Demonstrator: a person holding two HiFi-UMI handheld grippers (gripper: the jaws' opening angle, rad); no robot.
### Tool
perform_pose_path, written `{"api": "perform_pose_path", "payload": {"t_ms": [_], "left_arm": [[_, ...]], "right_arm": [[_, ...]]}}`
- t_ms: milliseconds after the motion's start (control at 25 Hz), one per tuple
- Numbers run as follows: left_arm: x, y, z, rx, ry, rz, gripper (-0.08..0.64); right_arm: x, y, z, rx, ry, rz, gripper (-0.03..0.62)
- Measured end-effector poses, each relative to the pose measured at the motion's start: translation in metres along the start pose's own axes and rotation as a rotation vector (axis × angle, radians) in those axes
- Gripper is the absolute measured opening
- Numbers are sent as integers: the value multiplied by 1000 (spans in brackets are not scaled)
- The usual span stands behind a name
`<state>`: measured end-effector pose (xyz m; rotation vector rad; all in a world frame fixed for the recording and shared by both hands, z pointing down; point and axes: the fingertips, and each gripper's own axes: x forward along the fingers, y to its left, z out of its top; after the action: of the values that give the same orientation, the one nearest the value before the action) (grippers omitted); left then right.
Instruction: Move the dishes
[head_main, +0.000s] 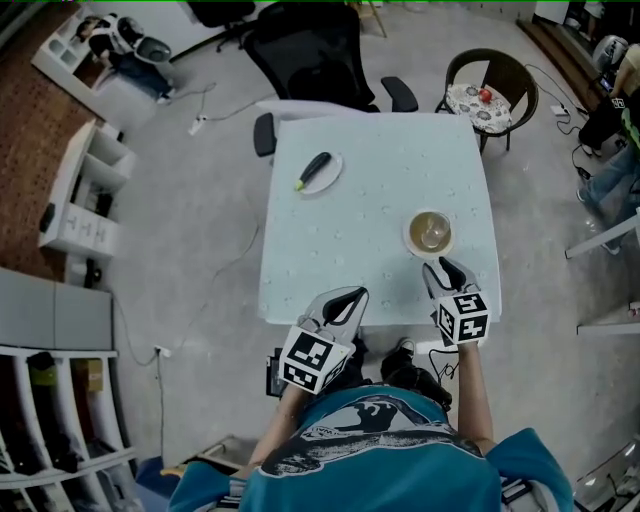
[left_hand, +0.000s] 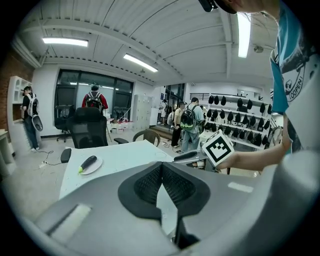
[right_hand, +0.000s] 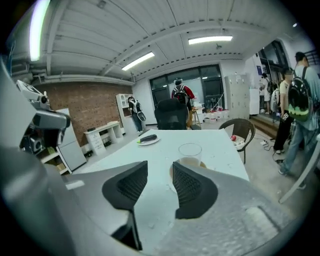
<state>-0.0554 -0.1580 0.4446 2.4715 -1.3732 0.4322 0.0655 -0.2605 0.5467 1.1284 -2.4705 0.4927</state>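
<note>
- Left gripper (head_main: 354, 299), over the table's (head_main: 380, 150) near edge: jaws pressed together, empty.
- Right gripper (head_main: 443, 268): jaws apart, just short of the glass (head_main: 430, 231) on its saucer (head_main: 409, 236).
- Plate (head_main: 334, 168) with eggplant (head_main: 314, 169): table's far left.

No text can be read for sure. The round print on the shirt (left_hand: 295, 82) has letters, but they are too bent.

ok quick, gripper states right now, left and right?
Left gripper: closed, holding nothing.
Right gripper: open and empty; the glass stands ahead of it, not between the jaws.
</note>
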Motion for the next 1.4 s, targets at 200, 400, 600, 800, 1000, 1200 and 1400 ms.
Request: {"api": "perform_pose_path", "payload": {"t_ms": [200,400,600,800,1000,1200,1400], "left_arm": [[2,25,4,13,-6,-25,15],[4,49,5,9,-12,-41,15],[4,69,9,7,-28,-63,15],[1,87,10,-3,-41,-70,15],[-3,106,8,-10,-48,-71,15],[-8,116,10,-9,-60,-79,15],[-13,122,8,-11,-65,-88,15]], "right_arm": [[26,-44,6,-52,54,-128,231],[54,-65,9,-99,130,-172,305],[78,-71,13,-78,168,-185,327],[94,-80,10,28,163,-222,325],[98,-88,1,91,156,-265,284],[95,-86,1,66,132,-291,281],[91,-71,12,-57,129,-275,280]]}}
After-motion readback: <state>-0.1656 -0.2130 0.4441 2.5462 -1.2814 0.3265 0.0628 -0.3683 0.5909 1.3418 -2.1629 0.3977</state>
